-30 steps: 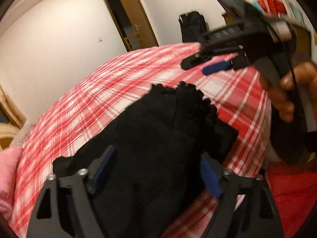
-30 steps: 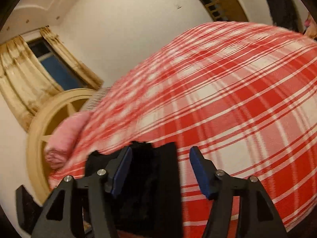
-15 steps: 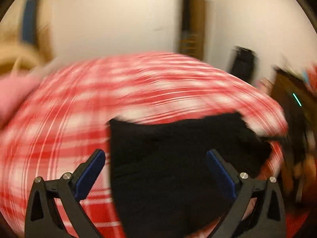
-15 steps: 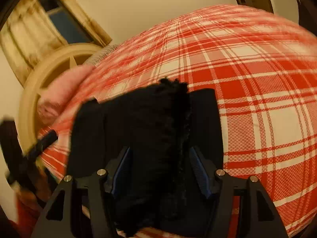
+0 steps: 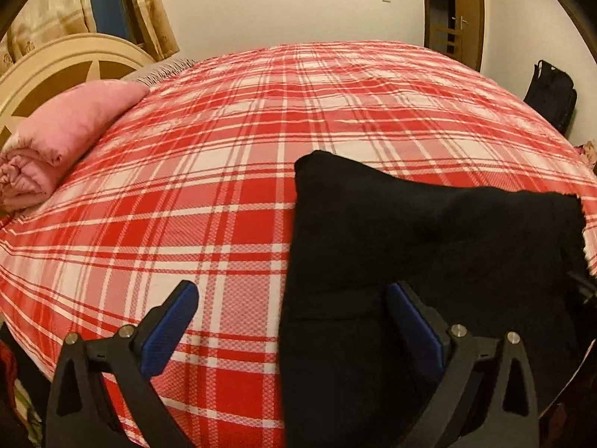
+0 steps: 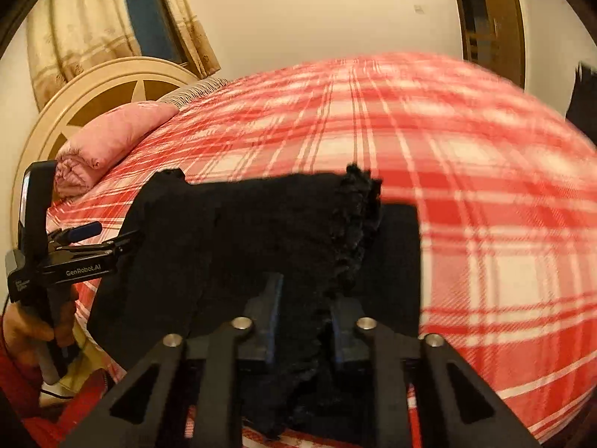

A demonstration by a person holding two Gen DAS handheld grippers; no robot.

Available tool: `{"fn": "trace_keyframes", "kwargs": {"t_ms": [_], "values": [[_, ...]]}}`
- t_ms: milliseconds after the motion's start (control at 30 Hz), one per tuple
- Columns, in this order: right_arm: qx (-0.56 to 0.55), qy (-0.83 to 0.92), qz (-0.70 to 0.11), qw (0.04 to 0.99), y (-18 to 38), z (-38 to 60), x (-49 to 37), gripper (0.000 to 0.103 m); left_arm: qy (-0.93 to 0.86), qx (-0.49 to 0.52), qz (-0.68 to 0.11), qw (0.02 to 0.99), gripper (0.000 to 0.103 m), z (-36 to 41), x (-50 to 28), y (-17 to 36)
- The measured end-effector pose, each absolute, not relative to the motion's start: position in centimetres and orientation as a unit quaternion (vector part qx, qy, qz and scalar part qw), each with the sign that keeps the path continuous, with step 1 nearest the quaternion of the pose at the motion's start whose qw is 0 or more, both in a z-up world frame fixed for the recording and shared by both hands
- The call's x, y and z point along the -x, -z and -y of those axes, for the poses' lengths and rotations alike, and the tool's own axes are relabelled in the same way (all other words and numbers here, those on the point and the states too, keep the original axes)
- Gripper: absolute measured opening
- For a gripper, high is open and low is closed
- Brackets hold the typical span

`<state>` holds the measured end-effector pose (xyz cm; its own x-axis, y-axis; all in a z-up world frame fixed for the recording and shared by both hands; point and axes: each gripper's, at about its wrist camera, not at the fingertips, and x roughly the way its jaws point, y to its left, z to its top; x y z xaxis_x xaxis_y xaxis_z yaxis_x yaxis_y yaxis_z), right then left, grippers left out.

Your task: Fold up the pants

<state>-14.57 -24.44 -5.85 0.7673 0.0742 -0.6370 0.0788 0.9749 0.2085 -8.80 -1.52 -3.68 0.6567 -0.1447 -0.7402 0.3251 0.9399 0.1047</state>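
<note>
The black pants [image 5: 429, 254] lie folded on the red plaid bed near its front edge. In the left wrist view my left gripper [image 5: 294, 321] is open and straddles the pants' left edge, its right finger over the cloth, its left finger over the bedspread. In the right wrist view the pants [image 6: 261, 231] show a frayed hem edge running toward the camera. My right gripper [image 6: 304, 317] is shut on that frayed edge of the pants. My left gripper [image 6: 93, 237] also shows there at the pants' left side, open.
The red plaid bedspread [image 5: 242, 130] covers the bed. A rolled pink blanket [image 5: 63, 138] lies at the far left by the round cream headboard [image 5: 56, 63]. A door [image 5: 451, 11] and a black bag [image 5: 552, 93] stand at the far right.
My right gripper has come down over the pants' frayed edge and shut on it. My left gripper has swung left to the pants' left edge and stays open.
</note>
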Motion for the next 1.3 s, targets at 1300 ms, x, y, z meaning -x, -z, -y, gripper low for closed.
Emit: {"fn": "trace_keyframes", "kwargs": {"t_ms": [1300], "values": [[-0.197, 0.017, -0.279, 0.94, 2.6, 31.9, 16.3, 0.047, 0.118, -0.129, -0.399, 0.9, 0.103, 3.0, 9.8, 5.1]]}}
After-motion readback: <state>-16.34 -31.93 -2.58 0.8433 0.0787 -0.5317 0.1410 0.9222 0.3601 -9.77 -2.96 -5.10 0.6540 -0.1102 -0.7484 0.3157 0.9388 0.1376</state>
